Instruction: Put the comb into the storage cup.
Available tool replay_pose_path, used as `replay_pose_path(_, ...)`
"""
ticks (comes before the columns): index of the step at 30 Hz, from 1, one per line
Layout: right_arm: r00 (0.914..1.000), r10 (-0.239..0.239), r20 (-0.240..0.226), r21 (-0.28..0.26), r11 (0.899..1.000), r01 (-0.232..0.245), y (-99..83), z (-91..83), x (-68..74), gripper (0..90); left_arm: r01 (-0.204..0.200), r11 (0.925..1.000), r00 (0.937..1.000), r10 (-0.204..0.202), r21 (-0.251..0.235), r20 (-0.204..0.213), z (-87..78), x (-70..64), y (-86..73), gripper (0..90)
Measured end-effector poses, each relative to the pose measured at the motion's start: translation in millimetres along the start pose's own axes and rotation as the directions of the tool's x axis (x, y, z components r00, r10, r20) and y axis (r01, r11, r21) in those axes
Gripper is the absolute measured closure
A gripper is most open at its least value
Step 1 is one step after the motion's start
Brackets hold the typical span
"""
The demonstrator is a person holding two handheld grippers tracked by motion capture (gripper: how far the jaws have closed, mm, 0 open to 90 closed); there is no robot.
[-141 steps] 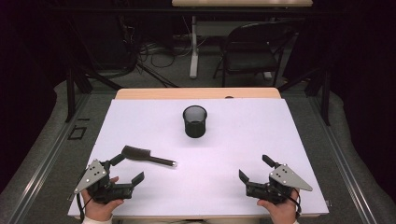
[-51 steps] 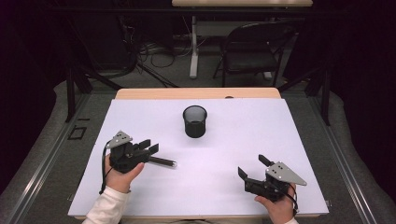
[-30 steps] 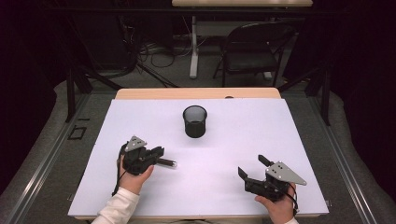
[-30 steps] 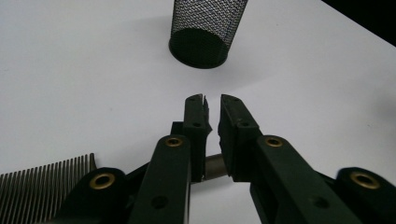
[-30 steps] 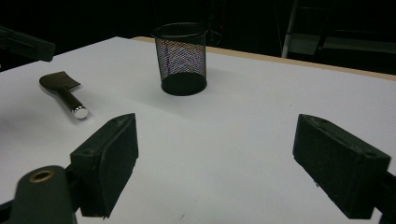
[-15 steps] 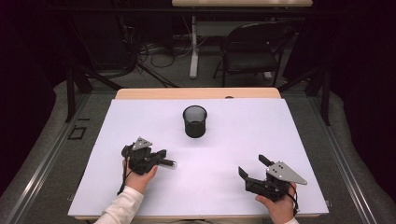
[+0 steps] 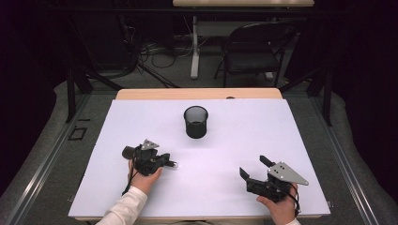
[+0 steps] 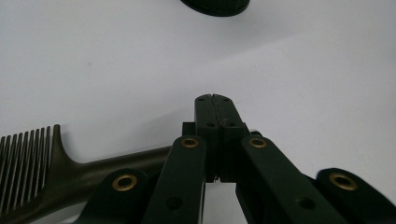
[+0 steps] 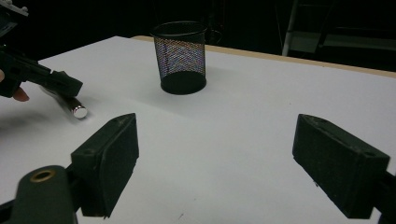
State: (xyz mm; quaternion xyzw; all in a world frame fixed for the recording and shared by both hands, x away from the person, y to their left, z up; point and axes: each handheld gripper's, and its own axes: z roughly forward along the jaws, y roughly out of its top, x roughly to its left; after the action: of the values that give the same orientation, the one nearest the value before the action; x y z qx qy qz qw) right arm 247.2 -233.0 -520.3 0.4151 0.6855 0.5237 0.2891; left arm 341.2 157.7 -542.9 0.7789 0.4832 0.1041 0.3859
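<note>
Currently the comb, judged light, stiff and slippery, is pinched at its handle by the left gripper; the right gripper is spread.

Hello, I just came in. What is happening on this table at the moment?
A person works at a white table with a gripper in each hand. The left gripper is down on a dark comb that lies flat on the table, its jaws shut over the handle. The right gripper rests near the table's front edge with its jaws wide open, holding nothing. A black mesh cup stands upright farther back, apart from both. The comb is not yet lifted.
</note>
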Motion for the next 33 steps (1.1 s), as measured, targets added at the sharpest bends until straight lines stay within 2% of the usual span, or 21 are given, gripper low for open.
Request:
replay_pose_path(16, 1.0, 0.007, -0.004, 0.003, 1.0, -0.007, -0.3, 0.7, -0.2, 14.4, -0.021, 0.9994, 0.9998, 0.02, 0.028, 0.006, 4.7, -3.4, -2.3, 90.0)
replay_pose_path(25, 1.0, 0.006, -0.006, 0.007, 1.0, -0.006, -0.4, 0.4, -0.3, 14.4, -0.04, 0.9976, 0.9991, 0.039, 0.057, 0.019, 1.7, -5.9, -6.4, 90.0)
replay_pose_path(33, 1.0, 0.005, -0.005, 0.005, 1.0, -0.005, -0.5, 0.7, 0.0, 14.5, -0.041, 0.9963, 0.9988, 0.039, 0.075, 0.029, -2.7, -6.3, -11.4, 90.0)
